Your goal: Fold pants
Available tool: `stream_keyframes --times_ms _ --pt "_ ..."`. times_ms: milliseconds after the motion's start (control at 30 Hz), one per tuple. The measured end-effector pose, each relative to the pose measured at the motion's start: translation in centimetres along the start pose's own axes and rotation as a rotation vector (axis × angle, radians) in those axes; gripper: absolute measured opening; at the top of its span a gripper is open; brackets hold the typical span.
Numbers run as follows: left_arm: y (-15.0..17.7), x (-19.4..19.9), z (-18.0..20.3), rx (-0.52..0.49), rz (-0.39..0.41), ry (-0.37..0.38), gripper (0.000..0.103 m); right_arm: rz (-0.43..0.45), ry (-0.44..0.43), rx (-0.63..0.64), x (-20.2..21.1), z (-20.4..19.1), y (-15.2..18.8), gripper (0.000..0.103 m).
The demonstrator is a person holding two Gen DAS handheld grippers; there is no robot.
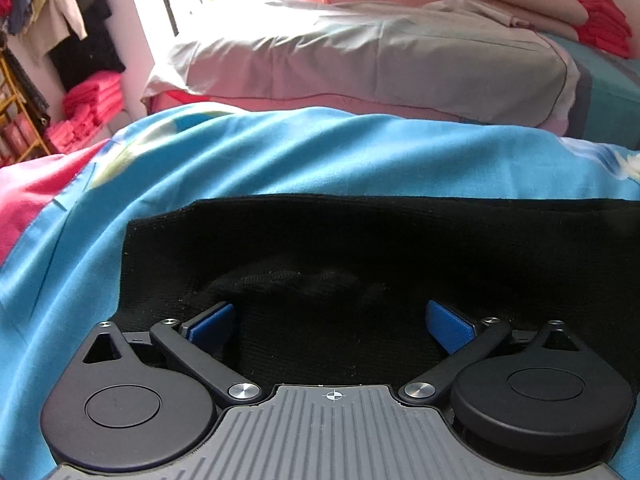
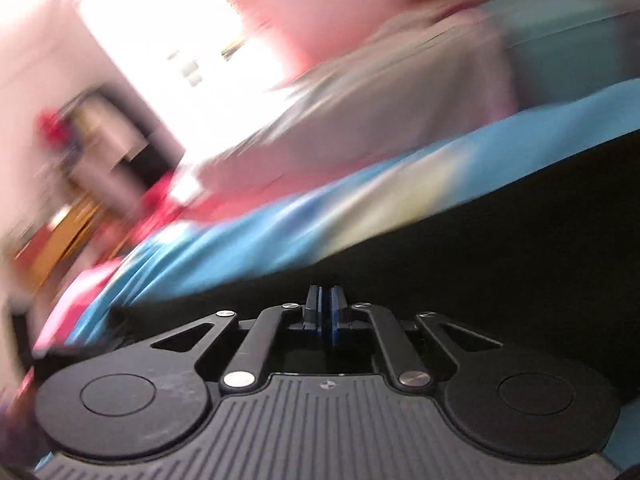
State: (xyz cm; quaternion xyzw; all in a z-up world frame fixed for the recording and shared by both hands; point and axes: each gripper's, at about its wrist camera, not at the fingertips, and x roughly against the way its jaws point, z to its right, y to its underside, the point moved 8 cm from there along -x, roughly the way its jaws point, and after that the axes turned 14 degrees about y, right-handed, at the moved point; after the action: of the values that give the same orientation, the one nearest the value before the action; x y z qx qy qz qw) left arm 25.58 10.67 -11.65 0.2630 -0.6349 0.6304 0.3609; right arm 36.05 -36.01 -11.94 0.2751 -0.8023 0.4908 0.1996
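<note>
Left gripper [image 1: 330,322]: jaws spread over black pants [image 1: 360,240], lower frame. Right gripper [image 2: 325,308]: pressed together, empty. Blue sheet [image 1: 280,152] beneath.

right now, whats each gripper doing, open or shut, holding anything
Left gripper: open, over the black pants, gripping nothing.
Right gripper: shut; whether it pinches the pants cannot be told.

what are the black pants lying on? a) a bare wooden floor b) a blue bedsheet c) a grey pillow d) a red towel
b: the left wrist view shows the black pants spread flat on the blue bedsheet, with the grey pillow farther back, apart from them.
</note>
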Motion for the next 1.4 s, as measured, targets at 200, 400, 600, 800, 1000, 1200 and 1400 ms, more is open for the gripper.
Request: stream_keyframes --times_ms 200,400,600,800,1000,1200,1400 --pt "0.1 0.0 0.2 0.006 0.003 -0.015 0.103 0.152 0.217 -0.124 3.7 4.4 -2.6 0.048" --pt "0.0 -0.1 0.2 0.01 -0.01 -0.033 0.103 0.027 0.11 0.059 3.6 3.1 1.2 0.007" --pt "-0.2 -0.3 0.1 0.022 -0.036 -0.041 0.103 0.259 0.59 -0.118 10.3 12.0 -3.5 0.023" --pt "-0.3 -0.4 0.1 0.031 -0.05 -0.048 0.103 0.034 0.368 -0.48 13.3 13.0 0.3 0.059" --pt "-0.4 -0.5 0.0 0.032 -0.055 -0.05 0.103 0.111 0.32 -0.474 10.1 15.1 -0.5 0.06" --pt "-0.4 -0.5 0.0 0.032 -0.054 -0.05 0.103 0.234 0.27 -0.565 9.0 17.0 -2.3 0.059" --pt "-0.6 -0.6 0.0 0.034 -0.077 -0.052 0.103 0.197 0.377 -0.282 8.0 13.2 -1.3 0.028"
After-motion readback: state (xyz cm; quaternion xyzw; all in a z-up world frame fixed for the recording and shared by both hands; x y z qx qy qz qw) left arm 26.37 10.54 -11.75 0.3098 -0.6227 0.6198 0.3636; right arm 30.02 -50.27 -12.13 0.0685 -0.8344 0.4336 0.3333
